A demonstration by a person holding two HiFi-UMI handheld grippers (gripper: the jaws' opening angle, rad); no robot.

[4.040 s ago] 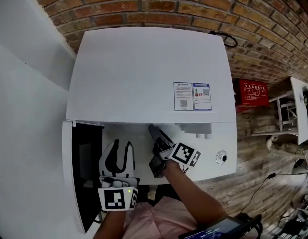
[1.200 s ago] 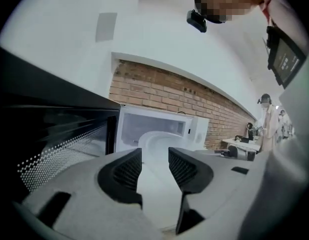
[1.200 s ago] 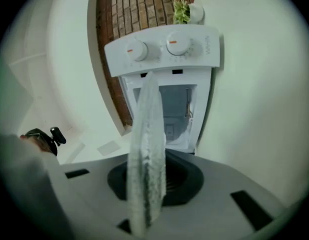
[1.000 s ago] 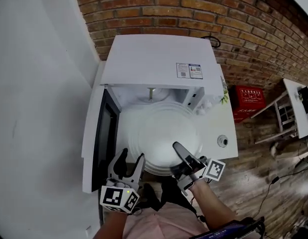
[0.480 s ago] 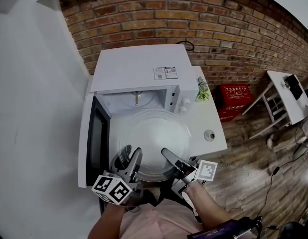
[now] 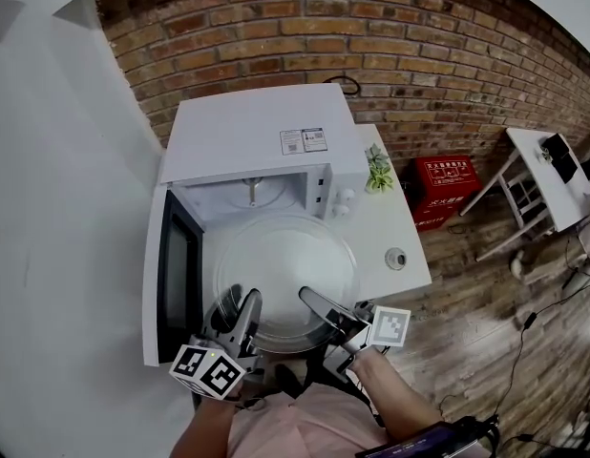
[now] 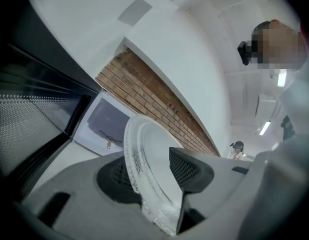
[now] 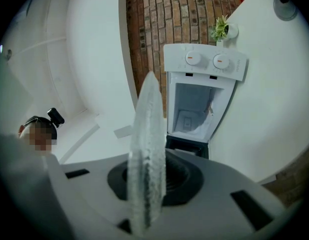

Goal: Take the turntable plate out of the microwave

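The round glass turntable plate [image 6: 281, 265] is out in front of the open white microwave [image 6: 257, 136], lying flat over its doorway. My right gripper [image 6: 311, 301] is shut on the plate's near rim; in the right gripper view the plate [image 8: 148, 149] stands edge-on, pinched between the pads of the right gripper [image 8: 149, 176]. My left gripper [image 6: 240, 305] is at the near left rim. Its jaws are closing, with the plate's rim [image 7: 144, 154] between them and a gap at the pads of the left gripper [image 7: 154, 170].
The microwave door [image 6: 178, 275] hangs open to the left of the plate. On the white table [image 6: 405, 227], right of the microwave, are a small potted plant [image 6: 378, 172] and a round fitting [image 6: 395, 258]. A red box [image 6: 446, 181] stands by the brick wall.
The plate has come out of the microwave cavity toward me, carried by the right gripper. The left gripper, beside the plate a second ago, now straddles its rim and has narrowed.
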